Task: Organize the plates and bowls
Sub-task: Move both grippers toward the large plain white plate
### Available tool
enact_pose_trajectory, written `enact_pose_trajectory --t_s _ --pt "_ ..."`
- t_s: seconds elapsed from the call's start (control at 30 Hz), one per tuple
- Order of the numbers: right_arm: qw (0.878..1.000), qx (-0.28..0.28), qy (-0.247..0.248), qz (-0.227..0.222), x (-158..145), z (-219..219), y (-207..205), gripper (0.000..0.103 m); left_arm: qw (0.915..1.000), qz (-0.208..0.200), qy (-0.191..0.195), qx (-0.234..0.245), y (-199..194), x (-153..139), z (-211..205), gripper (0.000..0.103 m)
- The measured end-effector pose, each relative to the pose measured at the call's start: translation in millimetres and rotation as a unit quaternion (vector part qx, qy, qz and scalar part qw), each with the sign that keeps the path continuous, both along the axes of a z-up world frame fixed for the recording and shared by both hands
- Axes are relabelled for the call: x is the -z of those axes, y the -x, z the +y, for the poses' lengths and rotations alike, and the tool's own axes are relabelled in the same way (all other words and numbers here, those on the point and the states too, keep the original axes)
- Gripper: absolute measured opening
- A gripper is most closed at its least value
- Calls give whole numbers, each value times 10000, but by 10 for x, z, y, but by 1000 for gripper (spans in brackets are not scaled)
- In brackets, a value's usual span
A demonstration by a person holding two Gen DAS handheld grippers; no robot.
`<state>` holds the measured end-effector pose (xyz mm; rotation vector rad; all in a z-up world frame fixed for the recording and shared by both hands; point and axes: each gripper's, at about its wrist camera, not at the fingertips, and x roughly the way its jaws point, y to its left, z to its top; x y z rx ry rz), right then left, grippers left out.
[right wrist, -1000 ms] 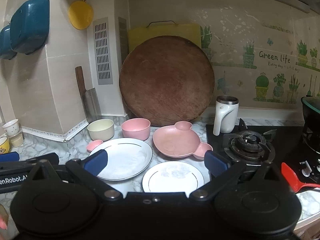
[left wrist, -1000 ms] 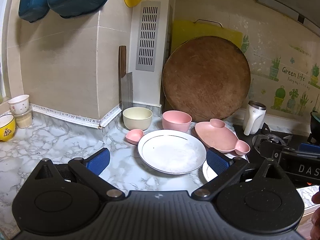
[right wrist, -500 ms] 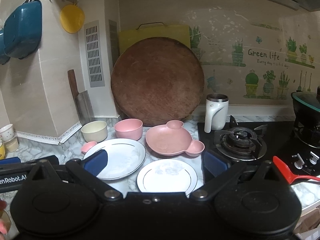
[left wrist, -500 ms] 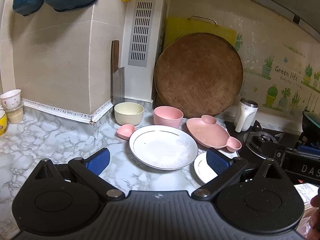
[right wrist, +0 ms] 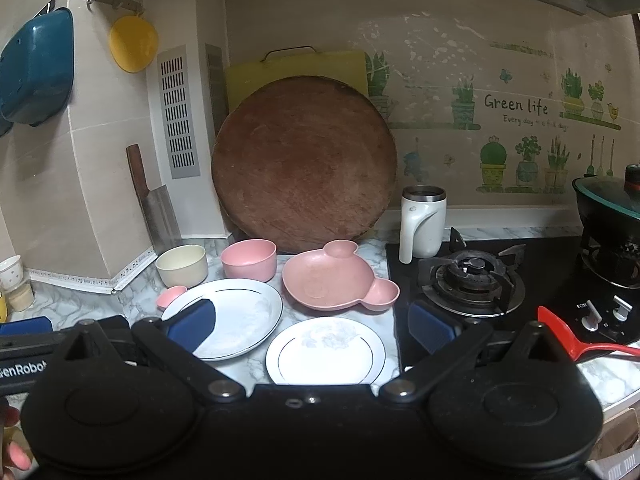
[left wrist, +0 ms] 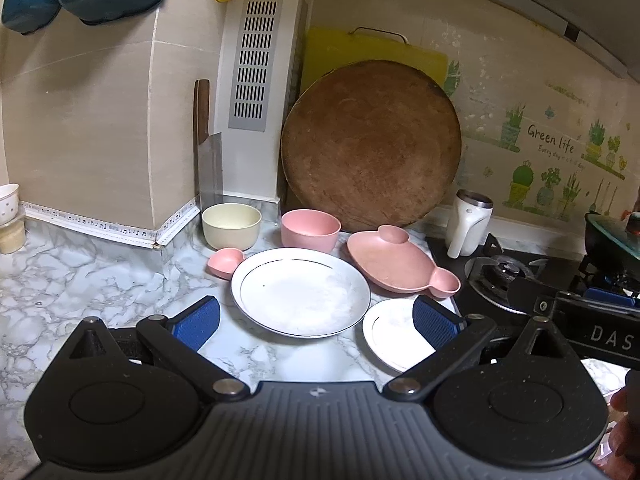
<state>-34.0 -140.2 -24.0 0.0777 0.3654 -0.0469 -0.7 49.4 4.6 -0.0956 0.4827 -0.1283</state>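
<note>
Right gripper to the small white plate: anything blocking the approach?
Nothing visible does. The right gripper is open, and the small white plate lies on bare counter directly between and ahead of its fingers. The pink bear-shaped plate sits beyond it, apart.

- The small white plate (left wrist: 394,334) is partly covered at its 3 o'clock side by a blue finger pad of the left gripper (left wrist: 316,320).
- The yellow cutting board (right wrist: 296,68) is mostly hidden behind the round wooden board (right wrist: 304,164).
- The pot (right wrist: 610,204) at 3 o'clock is cut off by the frame edge.
- The small pink dish (right wrist: 171,295) is perhaps heart-shaped; the large white plate (right wrist: 244,316) hides part of it.
</note>
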Motion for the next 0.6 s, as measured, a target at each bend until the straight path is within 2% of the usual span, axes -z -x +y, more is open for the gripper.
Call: enact_pose_trajectory --t_s 0.33,0.6 --pt "9999 -45 -87 46 16 -14 -19 103 10000 -33 66 -23 -9 -5 16 103" --pt "9999 22 23 152 32 11 -61 103 10000 -75 29 -43 -12 -14 5 103"
